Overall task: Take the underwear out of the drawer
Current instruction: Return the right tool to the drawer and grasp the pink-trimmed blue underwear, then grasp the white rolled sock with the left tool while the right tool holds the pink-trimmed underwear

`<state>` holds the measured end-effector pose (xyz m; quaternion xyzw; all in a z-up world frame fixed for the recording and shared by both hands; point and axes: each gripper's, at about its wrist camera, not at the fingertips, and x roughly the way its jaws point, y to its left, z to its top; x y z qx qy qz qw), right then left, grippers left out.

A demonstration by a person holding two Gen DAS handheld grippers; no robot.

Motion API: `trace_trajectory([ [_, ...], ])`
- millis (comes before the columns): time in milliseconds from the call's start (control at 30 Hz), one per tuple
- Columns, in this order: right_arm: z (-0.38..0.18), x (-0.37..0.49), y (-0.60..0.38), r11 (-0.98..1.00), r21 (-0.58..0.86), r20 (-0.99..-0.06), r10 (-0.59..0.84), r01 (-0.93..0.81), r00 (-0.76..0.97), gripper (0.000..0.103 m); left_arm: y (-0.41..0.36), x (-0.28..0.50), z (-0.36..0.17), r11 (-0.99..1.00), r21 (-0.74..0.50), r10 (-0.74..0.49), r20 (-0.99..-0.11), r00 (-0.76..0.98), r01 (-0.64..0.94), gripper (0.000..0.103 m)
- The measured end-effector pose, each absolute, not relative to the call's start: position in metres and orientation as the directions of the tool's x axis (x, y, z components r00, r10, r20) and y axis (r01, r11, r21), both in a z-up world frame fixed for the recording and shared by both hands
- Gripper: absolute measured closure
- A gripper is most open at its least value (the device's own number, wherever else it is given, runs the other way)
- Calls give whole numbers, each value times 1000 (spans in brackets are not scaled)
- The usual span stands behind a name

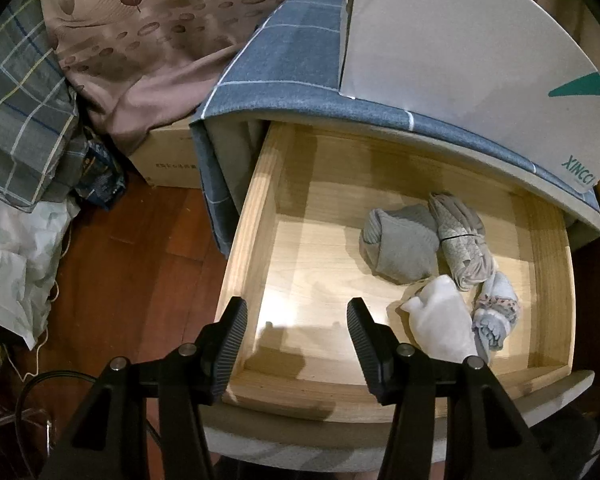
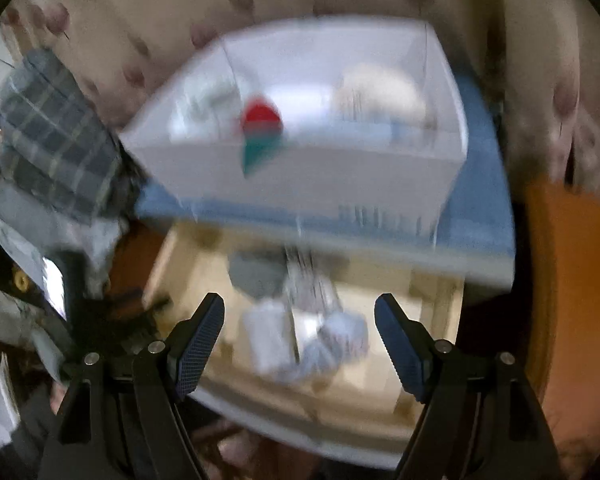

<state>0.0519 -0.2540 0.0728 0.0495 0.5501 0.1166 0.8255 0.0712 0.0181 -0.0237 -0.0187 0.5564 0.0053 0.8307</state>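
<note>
Underwear (image 1: pixel 440 276), 4 soft rolled bundles, sits near the drawer's (image 1: pixel 256 216) right side. Light and squishy, so pinch 1 roll across its middle. Left gripper (image 1: pixel 298 322) and right gripper (image 2: pixel 300 320) gape wide, holding nothing.

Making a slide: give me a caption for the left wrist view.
Open left gripper above a pulled-out wooden drawer holding four rolled bundles of underwear.

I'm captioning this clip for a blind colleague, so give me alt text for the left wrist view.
An open wooden drawer holds four rolled garments at its right: grey, patterned beige, white and pale blue. The left gripper hovers open and empty over the drawer's front left corner. A white box sits on the blue-covered cabinet top.
</note>
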Motion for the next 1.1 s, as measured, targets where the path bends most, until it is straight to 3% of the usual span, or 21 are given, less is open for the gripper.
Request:
trace_trajectory([
  [400,-66,71,-235,991,75,-986,89,-108,138,37,19,71,-25,999,-25,-12,-925,381,-28,50],
  [867,-116,96,-221,990,16,-999,20,-143,27,37,15,73,-27,999,-22,-9,-927,374,-29,50],
  [967,-126,95,-222,990,11,-1000,7,-141,-26,50,13,73,-27,999,-16,-4,-928,372,-29,50],
  [1100,-129,90,-232,992,7,-999,1,-127,-42,56,12,74,-29,999,-12,0,-930,367,-30,50],
])
